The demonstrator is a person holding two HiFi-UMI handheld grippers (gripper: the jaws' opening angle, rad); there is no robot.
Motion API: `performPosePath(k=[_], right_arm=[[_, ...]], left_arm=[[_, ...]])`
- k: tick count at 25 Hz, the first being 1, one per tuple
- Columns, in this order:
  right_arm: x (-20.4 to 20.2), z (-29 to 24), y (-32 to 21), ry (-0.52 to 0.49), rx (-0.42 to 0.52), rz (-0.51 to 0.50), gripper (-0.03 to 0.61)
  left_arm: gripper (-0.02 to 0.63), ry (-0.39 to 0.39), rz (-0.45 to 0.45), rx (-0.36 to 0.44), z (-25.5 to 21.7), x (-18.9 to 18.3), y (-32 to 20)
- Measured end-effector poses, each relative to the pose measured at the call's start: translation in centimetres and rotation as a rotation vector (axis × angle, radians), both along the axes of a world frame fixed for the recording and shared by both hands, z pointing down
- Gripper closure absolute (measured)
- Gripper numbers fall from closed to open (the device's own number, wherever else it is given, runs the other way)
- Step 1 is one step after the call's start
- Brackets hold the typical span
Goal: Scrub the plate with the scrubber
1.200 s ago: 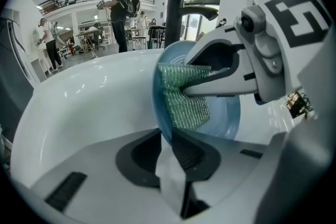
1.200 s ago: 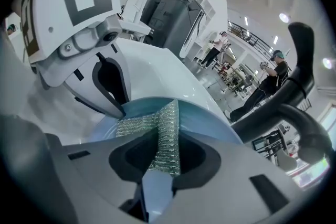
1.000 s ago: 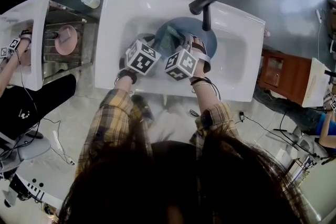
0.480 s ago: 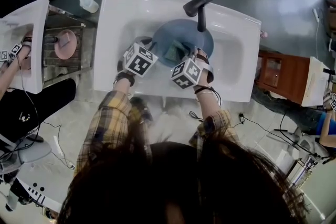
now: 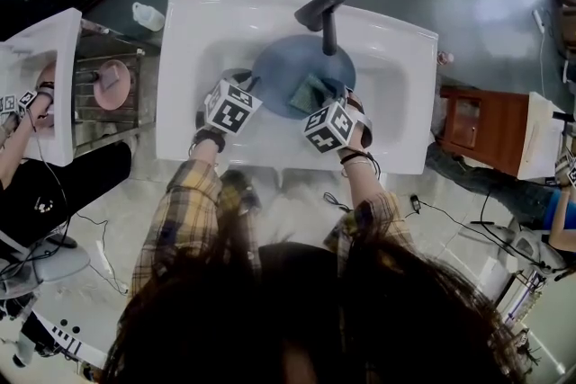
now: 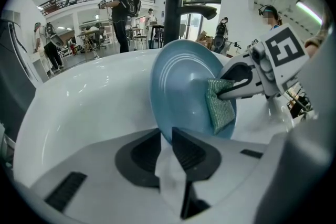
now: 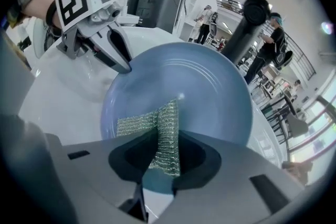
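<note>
A blue plate [image 5: 292, 58] stands tilted in the white sink [image 5: 202, 31], below the black faucet [image 5: 321, 6]. My left gripper [image 6: 167, 136] is shut on the plate's [image 6: 181, 86] lower rim, at its left edge in the head view. My right gripper [image 7: 164, 139] is shut on a green mesh scrubber [image 7: 165, 126], folded between its jaws. The scrubber [image 6: 219, 107] presses flat on the plate's face, towards its near right part [image 5: 311, 93]. In the left gripper view the right gripper [image 6: 236, 81] comes in from the right. The plate [image 7: 199, 86] fills the right gripper view.
A second sink [image 5: 40, 58] stands at the left, where another person's arm holds a gripper. Beside it lie a pink plate [image 5: 112, 84] on a rack and a white bottle [image 5: 148, 15]. A wooden cabinet [image 5: 468, 126] stands at the right. Cables trail on the floor.
My right gripper has slid the scrubber across the plate, from its left middle towards its near right part. The left gripper has kept its hold on the rim.
</note>
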State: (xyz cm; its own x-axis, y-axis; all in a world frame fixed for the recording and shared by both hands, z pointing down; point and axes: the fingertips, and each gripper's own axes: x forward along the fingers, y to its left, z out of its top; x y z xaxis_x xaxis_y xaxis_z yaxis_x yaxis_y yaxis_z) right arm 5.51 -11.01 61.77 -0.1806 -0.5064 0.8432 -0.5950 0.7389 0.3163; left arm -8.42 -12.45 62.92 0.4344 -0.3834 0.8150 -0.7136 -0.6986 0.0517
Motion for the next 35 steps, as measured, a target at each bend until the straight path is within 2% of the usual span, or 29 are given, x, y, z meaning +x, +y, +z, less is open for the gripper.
performPosePath(k=[6, 13, 19, 23, 31, 35], right_arm=[[3.1, -1.3, -0.7, -0.069, -0.019, 0.126, 0.477], [4.1, -2.9, -1.8, -0.077, -0.020, 0.144, 0.468], [4.5, -4.7, -2.0, -0.155, -0.032, 0.190, 0.470], [4.5, -6.5, -1.8, -0.227, -0.021, 0.222, 0.472], [3.7, -10.6, -1.0, -0.387, -0.017, 0.229, 0.477], [2.4, -13.4, -0.3, -0.483, -0.019, 0.216, 0.477]], left_arm=[[0.552, -0.007, -0.054, -0.016, 0.1, 0.1, 0.0], [0.552, -0.014, -0.109, -0.028, -0.1, 0.0, 0.0], [0.547, -0.047, -0.112, -0.021, -0.9, -0.6, 0.9], [0.503, -0.066, -0.162, -0.011, -1.7, -1.5, 1.4], [0.474, 0.030, -0.245, 0.043, -4.9, -0.3, 2.1], [0.474, 0.098, -0.262, 0.118, -7.4, 1.1, 0.9]])
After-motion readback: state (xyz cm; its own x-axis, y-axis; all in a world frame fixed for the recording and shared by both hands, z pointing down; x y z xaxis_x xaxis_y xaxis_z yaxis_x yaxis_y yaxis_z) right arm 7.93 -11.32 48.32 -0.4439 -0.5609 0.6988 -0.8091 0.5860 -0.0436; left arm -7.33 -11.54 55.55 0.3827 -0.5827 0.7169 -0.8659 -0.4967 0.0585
